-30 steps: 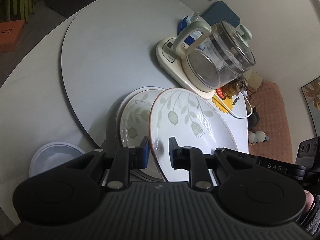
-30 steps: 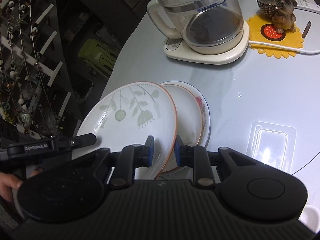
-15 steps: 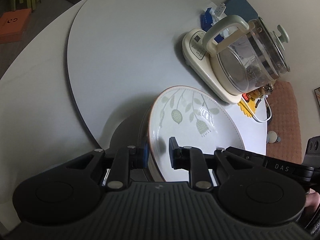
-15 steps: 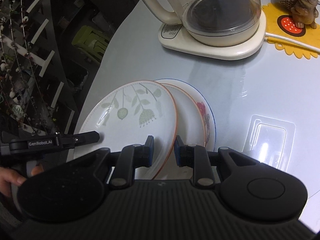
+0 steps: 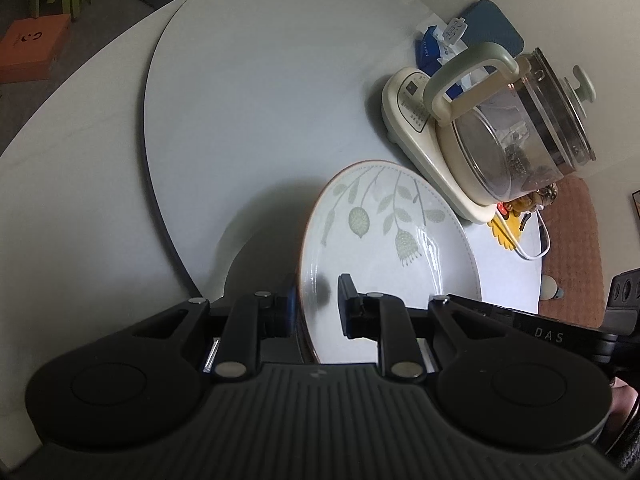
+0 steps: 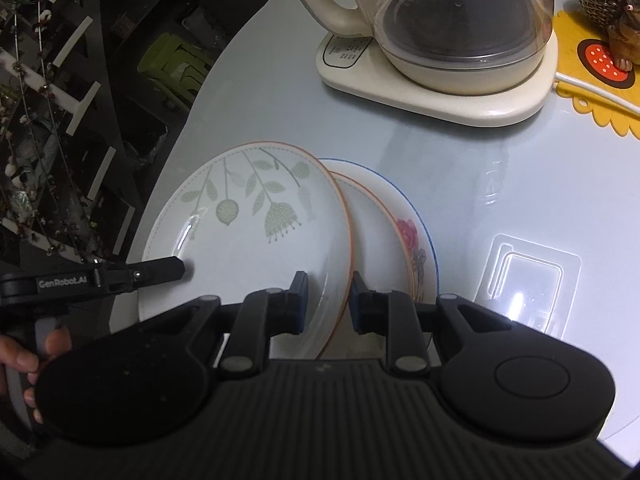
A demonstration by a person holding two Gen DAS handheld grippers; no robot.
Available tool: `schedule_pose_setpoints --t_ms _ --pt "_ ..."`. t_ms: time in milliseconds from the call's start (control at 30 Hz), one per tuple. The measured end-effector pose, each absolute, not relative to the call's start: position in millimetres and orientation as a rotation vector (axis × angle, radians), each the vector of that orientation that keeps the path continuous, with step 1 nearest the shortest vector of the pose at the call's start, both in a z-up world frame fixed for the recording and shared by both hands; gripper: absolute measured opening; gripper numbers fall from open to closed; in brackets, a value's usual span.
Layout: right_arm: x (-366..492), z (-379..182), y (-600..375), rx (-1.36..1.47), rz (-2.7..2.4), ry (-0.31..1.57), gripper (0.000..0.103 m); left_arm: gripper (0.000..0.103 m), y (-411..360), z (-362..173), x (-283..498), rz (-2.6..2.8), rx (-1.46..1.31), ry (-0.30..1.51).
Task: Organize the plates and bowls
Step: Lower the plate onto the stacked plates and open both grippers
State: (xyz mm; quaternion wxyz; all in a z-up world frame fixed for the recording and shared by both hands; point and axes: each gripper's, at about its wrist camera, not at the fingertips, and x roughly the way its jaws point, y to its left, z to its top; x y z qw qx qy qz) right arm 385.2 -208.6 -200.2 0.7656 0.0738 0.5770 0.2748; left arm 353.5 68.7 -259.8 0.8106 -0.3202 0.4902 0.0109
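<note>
A white plate with a green leaf pattern and an orange rim [image 5: 384,248] [image 6: 248,232] is held from two sides. My left gripper [image 5: 318,304] is shut on its near rim; one of that gripper's fingers [image 6: 160,272] lies on the plate's left side in the right wrist view. My right gripper [image 6: 328,300] is shut on the plate's right rim. The plate hangs tilted just over a stack: an orange-rimmed plate [image 6: 372,232] on a blue-rimmed plate with a red flower [image 6: 416,240]. The left wrist view hides that stack behind the held plate.
A glass kettle on a cream base [image 5: 520,132] [image 6: 440,20] stands just beyond the plates. Behind it are a dog figurine [image 6: 624,40] on a yellow mat and a white cord. A clear plastic tray [image 6: 532,280] lies to the right. The round turntable [image 5: 260,100] stretches leftward.
Both grippers have sunk with the leaf plate toward the stack. In the left wrist view the lower plates and a white bowl have gone out of sight. The kettle looks nearer.
</note>
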Motion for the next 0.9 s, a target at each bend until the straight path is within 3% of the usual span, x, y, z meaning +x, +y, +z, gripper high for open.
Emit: schedule_pose_setpoints --t_ms 900 --pt "384.2 -203.5 -199.1 0.106 0.502 1.26 0.024 0.023 47.7 -264.3 376.5 0.036 -0.561 1.145"
